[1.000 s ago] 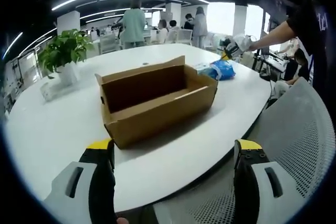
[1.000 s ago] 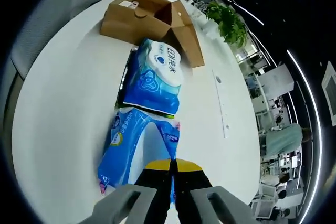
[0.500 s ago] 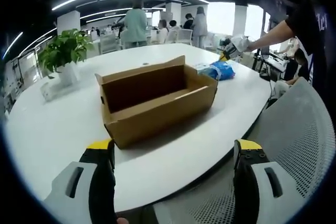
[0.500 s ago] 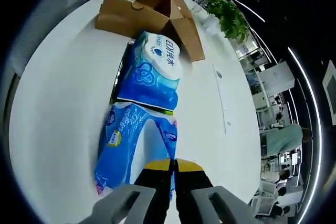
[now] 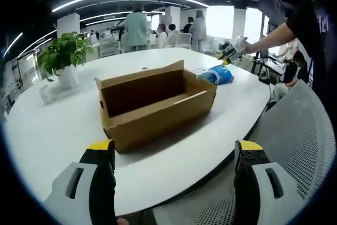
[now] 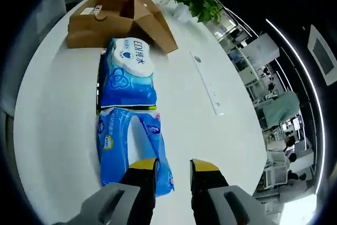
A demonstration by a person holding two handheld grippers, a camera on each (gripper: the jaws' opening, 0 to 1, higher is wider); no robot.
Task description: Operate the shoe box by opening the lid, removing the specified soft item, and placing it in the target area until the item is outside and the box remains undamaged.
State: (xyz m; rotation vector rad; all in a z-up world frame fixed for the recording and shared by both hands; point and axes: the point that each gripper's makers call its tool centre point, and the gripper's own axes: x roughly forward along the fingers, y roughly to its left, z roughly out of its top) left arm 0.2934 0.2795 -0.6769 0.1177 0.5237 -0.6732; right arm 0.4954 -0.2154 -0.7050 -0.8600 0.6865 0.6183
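Center of the left gripper view, the cardboard shoe box (image 5: 155, 104) sits on the white tabletop (image 5: 47, 135) with its lid flipped up and back, inside looks empty from this angle. The left gripper (image 5: 175, 154) hangs low at the bottom of the frame with its yellow-tipped fingers (image 5: 100, 147) spread wide, gripping nothing, well short of the box. A grey mesh chair back (image 5: 300, 146) fills the lower right. Over at the upper left there's a potted plant (image 5: 63, 56) on the tabletop, and people stand around in the office behind it. At the upper right, a person's arm reaches out with the other gripper (image 5: 230, 52) just above a blue pack (image 5: 217, 74) lying past the far end of the box.

Switching to the right gripper view, two soft packs lie end to end on the tabletop (image 6: 47, 130). The near one is a blue tissue pack (image 6: 129, 143), sitting right at the right gripper (image 6: 174, 165), whose fingers (image 6: 143, 167) are parted a little with nothing between them; the left finger overlaps the pack's near edge, can't really tell if it's touching. Beyond it, touching or nearly so, is a blue-and-white toilet paper pack (image 6: 126, 75). That one's far end sits just beside the open shoe box (image 6: 113, 19) at the upper left of the frame. So the soft stuff is outside the box, on the tabletop. A thin white strip (image 6: 206, 85) lies on the tabletop to the right of the packs.
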